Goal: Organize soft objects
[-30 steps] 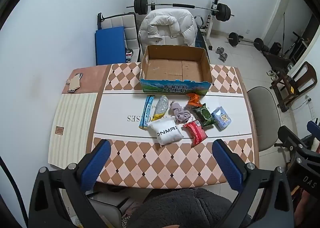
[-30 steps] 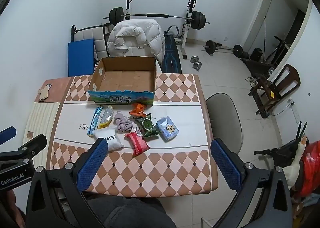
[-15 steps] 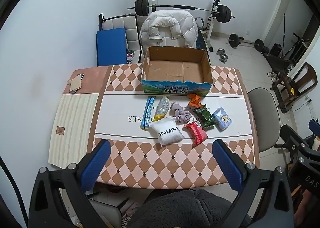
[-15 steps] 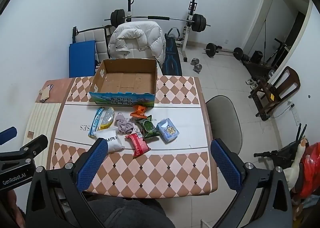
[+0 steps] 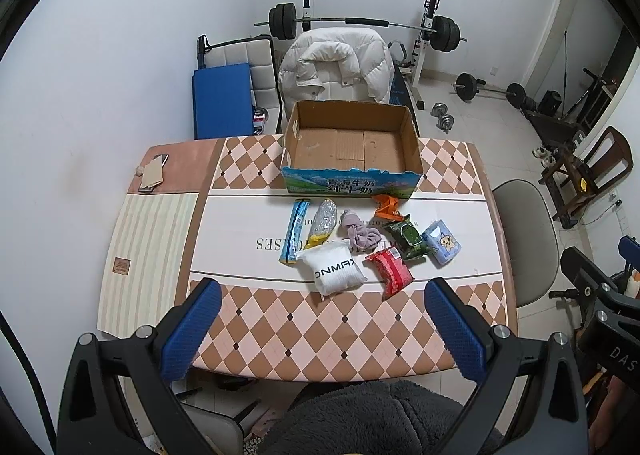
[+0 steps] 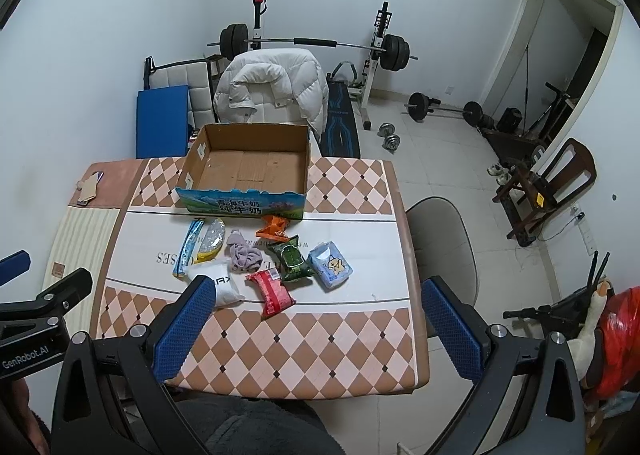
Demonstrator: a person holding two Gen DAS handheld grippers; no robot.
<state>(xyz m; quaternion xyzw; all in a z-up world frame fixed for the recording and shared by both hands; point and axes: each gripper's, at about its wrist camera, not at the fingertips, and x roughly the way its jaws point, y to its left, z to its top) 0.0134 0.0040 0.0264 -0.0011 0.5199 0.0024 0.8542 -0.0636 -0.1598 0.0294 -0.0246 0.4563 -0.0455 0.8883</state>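
A cluster of soft packets lay on the white band across the middle of the table (image 5: 248, 247), just in front of an open cardboard box (image 5: 352, 143) whose inside held nothing. From left to right the cluster comprised a long blue packet (image 5: 295, 230), a silver and yellow packet (image 5: 322, 224), a white pouch (image 5: 334, 271), a crumpled purple cloth (image 5: 359, 233), a red packet (image 5: 389, 272), an orange packet (image 5: 386, 207), a green packet (image 5: 408, 236) and a light blue tissue pack (image 5: 442, 241); several touched their neighbours. The left gripper (image 5: 322, 331) hung above the near edge of the table, its jaws spread wide and holding nothing. The right gripper (image 6: 317, 329) hung likewise, jaws wide and holding nothing. A white padded jacket (image 5: 336, 63) draped a chair behind the box, with a barbell rack (image 5: 360, 21) against the far wall.
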